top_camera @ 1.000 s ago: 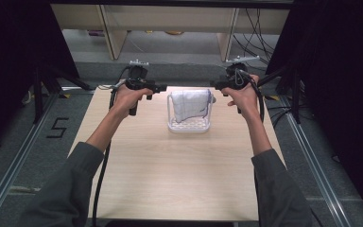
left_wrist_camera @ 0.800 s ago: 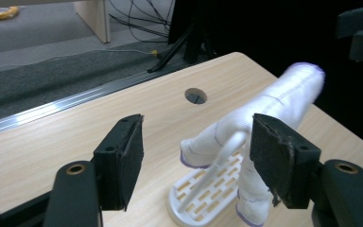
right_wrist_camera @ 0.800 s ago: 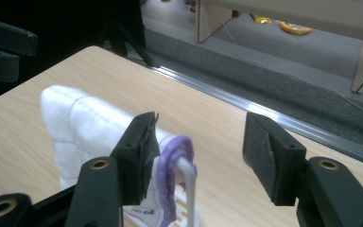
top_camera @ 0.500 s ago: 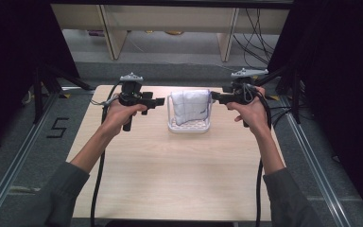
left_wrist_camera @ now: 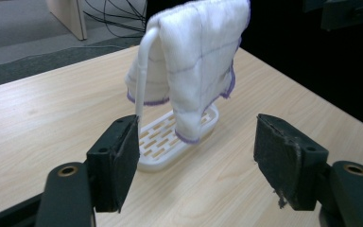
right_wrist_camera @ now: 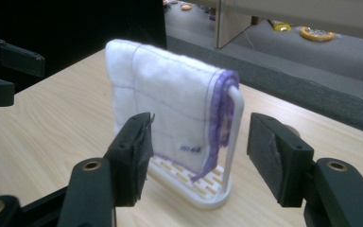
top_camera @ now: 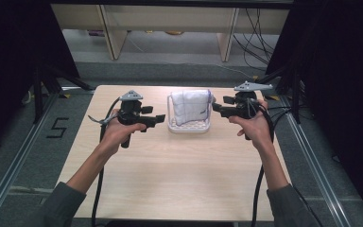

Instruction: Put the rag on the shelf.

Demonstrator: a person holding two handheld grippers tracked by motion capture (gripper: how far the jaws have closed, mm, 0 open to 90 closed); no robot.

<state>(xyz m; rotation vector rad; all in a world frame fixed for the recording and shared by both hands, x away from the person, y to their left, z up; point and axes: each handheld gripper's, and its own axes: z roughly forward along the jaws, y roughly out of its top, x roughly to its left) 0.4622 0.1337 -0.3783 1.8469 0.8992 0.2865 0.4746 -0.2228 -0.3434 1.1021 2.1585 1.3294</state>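
- Your left gripper (top_camera: pixel 157 119) hangs above the wooden table (top_camera: pixel 179 179), its jaws spread wide with nothing between them; the white rack (top_camera: pixel 189 126) stands just ahead of its tips, near but not touching
- Your right gripper (top_camera: pixel 217 108) faces it from the opposite side, jaws likewise apart and empty; the rack sits between the two grippers
- Ahead of your left jaws a white cloth (left_wrist_camera: pixel 196 61) with purple edging drapes over the rack's upright hoop (left_wrist_camera: pixel 142 71); its lower edge hangs over the slotted base (left_wrist_camera: pixel 163 142)
- Ahead of your right jaws the cloth shows a small printed mark (right_wrist_camera: pixel 189 150) low on its face; the hoop's post (right_wrist_camera: pixel 234 137) stands between the pads (right_wrist_camera: pixel 274 161) in that view
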